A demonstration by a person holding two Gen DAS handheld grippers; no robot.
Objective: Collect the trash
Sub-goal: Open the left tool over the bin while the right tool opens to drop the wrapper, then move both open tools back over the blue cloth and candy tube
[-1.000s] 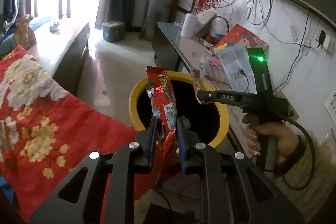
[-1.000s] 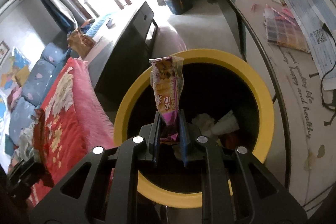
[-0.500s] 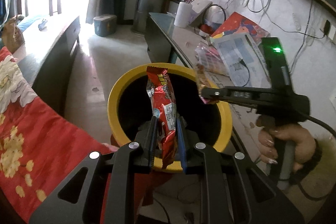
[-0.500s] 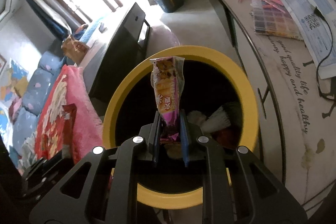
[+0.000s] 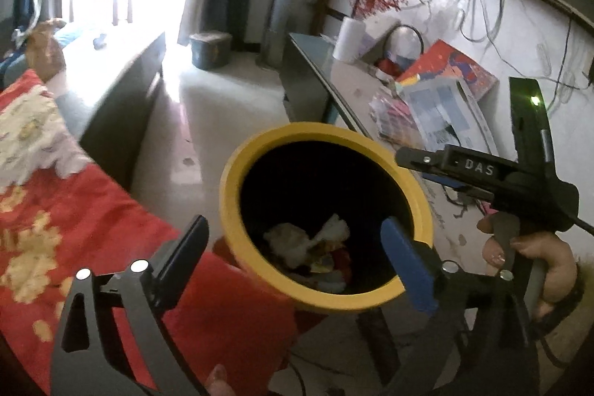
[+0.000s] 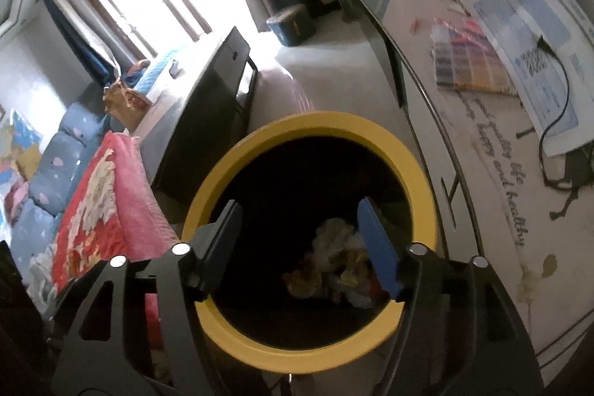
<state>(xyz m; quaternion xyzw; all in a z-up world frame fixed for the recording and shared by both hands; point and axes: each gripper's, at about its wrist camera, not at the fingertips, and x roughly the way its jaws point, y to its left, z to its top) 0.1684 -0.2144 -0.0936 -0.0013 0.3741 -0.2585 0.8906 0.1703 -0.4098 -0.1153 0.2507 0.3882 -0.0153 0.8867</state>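
A yellow-rimmed black trash bin point(image 5: 237, 180) stands on the floor; it also shows in the right wrist view point(image 6: 419, 173). Crumpled paper and wrappers point(image 5: 312, 244) lie at its bottom, also seen in the right wrist view point(image 6: 334, 258). My left gripper point(image 5: 297, 240) is open and empty, its jaws spread wide over the bin's near rim. My right gripper point(image 6: 297, 229) is open and empty, right above the bin's mouth. In the left wrist view the right gripper's body point(image 5: 482, 173) reaches over the bin's right rim.
A red flowered blanket point(image 5: 74, 218) lies left of the bin. A glass-topped table point(image 6: 482, 136) with papers, booklets and cables runs along the right. A dark low cabinet point(image 6: 215, 106) stands beyond the bin. A small blue box point(image 5: 209, 49) sits on the floor by the window.
Both grippers have opened. The red wrapper has left the left gripper and the pink-yellow wrapper has left the right; both are gone from between the jaws.
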